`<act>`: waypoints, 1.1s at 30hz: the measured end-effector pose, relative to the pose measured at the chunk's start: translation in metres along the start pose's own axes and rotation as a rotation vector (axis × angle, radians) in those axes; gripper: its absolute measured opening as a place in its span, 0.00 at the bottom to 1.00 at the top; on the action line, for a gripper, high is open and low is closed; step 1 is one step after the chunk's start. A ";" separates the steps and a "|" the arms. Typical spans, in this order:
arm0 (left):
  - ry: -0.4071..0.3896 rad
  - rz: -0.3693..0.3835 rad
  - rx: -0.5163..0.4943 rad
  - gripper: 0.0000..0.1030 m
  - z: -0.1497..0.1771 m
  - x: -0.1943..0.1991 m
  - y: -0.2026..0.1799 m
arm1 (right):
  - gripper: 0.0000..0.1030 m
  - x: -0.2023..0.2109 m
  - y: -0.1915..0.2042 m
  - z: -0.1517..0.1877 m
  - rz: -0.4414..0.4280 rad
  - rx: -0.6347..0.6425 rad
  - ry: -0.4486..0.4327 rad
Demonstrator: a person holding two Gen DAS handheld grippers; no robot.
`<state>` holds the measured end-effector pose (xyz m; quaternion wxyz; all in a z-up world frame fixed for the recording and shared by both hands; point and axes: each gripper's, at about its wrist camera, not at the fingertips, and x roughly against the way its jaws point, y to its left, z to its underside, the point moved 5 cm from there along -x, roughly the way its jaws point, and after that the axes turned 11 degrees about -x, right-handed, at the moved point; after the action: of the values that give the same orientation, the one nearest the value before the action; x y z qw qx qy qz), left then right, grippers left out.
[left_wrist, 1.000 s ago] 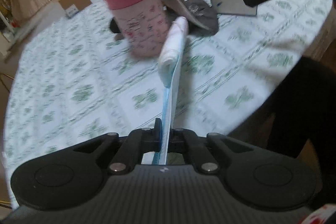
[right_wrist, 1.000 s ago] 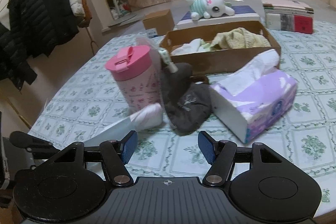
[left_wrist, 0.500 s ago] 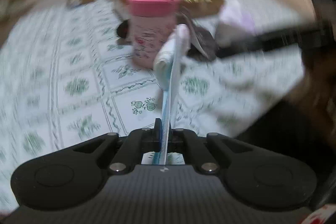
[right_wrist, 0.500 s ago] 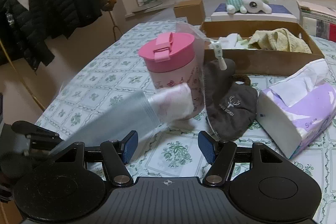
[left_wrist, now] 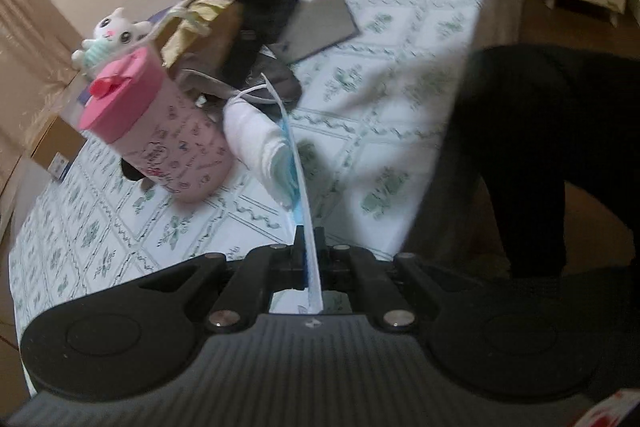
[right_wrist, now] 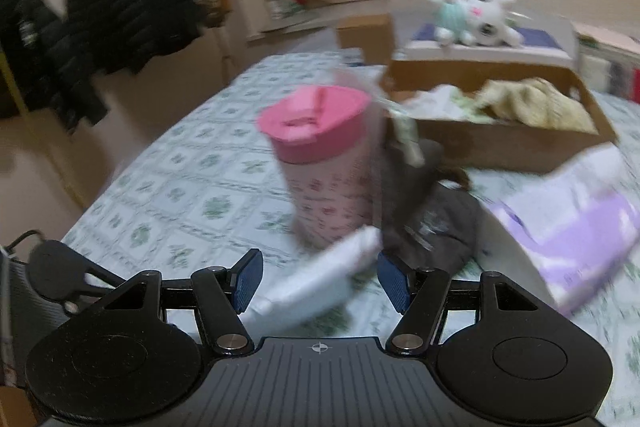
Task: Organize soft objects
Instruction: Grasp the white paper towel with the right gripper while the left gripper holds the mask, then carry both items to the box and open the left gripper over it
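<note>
Pinching a clear plastic bag (left_wrist: 308, 227) edge-on, left tongs (left_wrist: 308, 239) pressed together on it, with rolled white and blue face masks (left_wrist: 260, 143) inside, just beside a pink-lidded tumbler (left_wrist: 160, 135) over the green-patterned counter (left_wrist: 380, 131). Seen from the right wrist: right tongs (right_wrist: 320, 283) spread, gripping nothing, bag between them without clear contact; grey pouch (right_wrist: 432, 219), purple tissue pack (right_wrist: 572, 227), cardboard box (right_wrist: 512, 143) beyond.

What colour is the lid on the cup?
Bright pink lid, over a paler pink printed cup; clearest in the right wrist view.
</note>
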<state>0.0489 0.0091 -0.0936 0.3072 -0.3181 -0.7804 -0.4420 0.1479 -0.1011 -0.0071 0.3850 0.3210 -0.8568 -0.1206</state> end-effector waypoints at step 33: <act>0.006 0.062 0.440 0.02 0.015 -0.022 0.015 | 0.17 -0.067 -0.013 0.013 0.045 -0.181 0.205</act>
<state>0.0707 0.0236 -0.1099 0.3850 -0.2660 -0.8469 -0.2524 0.1776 -0.0689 -0.0603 0.5006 0.2763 -0.8055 -0.1555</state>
